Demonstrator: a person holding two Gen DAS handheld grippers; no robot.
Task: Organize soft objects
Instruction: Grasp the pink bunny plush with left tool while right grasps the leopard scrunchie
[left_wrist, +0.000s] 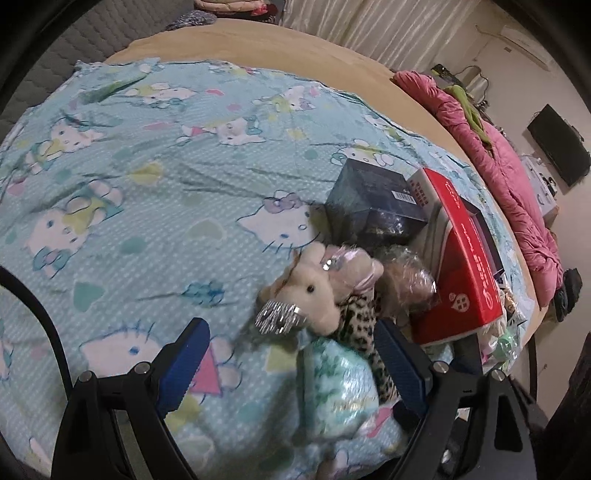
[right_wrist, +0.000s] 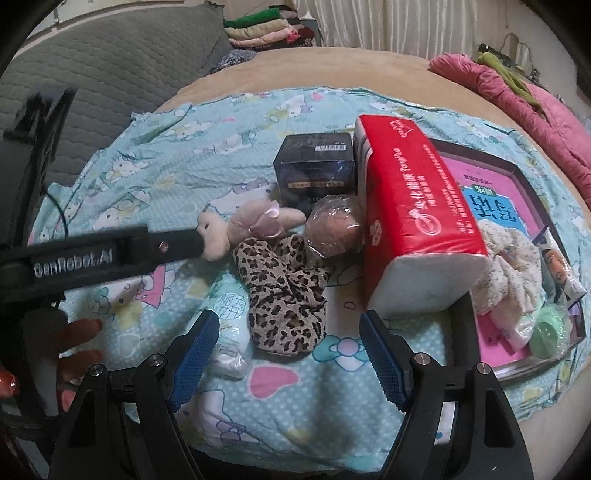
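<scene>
A cream plush toy with a pink bow lies on the cartoon-cat bedsheet, against a leopard-print cloth and a pale green packet. My left gripper is open just above them, its blue pads on either side and not pressing. In the right wrist view the leopard-print cloth lies just ahead of my open right gripper, whose jaws hold nothing. The plush toy is further back, with one finger of the left gripper beside its head.
A plastic-wrapped round thing, a dark box and a red tissue pack crowd behind the toy. A dark tray on the right holds a pink book, a cream cloth and a green jar. A person's hand is at the left.
</scene>
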